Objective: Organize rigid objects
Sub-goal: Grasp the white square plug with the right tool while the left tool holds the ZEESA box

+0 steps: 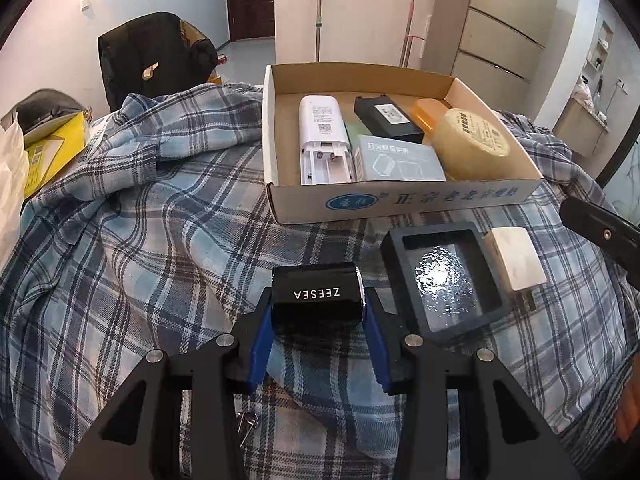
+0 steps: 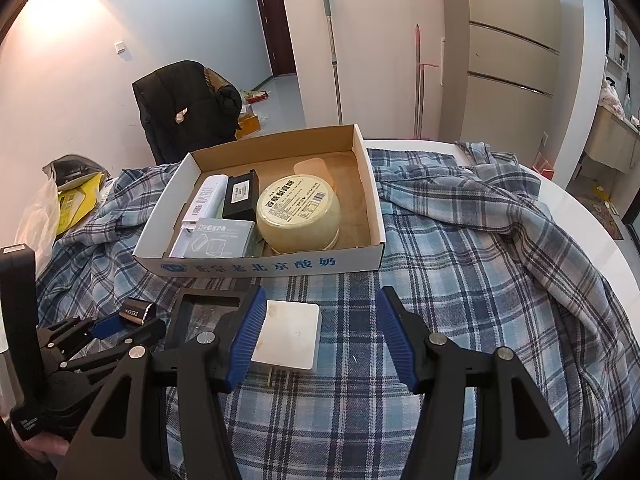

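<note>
My left gripper is shut on a black ZEESEA case just above the plaid cloth; it also shows in the right wrist view. My right gripper is open, its jaws either side of a white charger that lies on the cloth, nearer the left jaw. A dark square frame box lies beside the charger. The cardboard box behind holds a white device, a black battery, a grey packet and a round yellow tub.
The plaid shirt covers the round white table. A yellow bag and a white plastic bag sit at the left edge. A chair with a black jacket stands behind.
</note>
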Demonstrator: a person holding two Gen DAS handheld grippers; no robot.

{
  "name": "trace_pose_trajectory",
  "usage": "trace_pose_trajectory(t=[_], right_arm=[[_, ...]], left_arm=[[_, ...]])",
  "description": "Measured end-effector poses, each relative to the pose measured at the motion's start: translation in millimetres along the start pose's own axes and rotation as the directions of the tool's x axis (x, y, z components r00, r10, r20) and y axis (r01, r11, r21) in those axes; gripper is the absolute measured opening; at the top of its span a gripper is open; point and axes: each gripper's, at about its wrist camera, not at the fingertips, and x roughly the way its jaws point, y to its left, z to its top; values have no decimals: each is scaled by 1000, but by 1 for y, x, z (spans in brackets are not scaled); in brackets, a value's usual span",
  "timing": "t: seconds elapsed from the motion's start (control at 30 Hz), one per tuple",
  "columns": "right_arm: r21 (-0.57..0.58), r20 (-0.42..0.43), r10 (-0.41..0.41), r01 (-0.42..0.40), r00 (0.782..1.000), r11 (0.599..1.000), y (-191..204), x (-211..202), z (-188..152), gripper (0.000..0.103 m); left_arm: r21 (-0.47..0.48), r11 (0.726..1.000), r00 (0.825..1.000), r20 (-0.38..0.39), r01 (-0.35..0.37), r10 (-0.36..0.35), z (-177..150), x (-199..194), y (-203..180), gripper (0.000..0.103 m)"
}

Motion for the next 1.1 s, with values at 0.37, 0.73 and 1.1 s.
trace_pose_trajectory(t=[0.37, 0.73, 1.1], right_arm=[[-41, -26, 26, -27, 999, 999, 9, 4, -3, 56], [-124, -114, 34, -48, 993, 991, 29, 27, -17, 56], [-112, -153, 15, -32, 988, 993, 26, 38, -21, 50]], left_arm=[[-2, 998, 974, 216, 66, -64, 1, -46, 1, 42], [-61, 996, 940, 340, 66, -42, 7, -70, 15, 42], [-68, 997, 937, 348, 34, -8, 4, -70, 19, 42]])
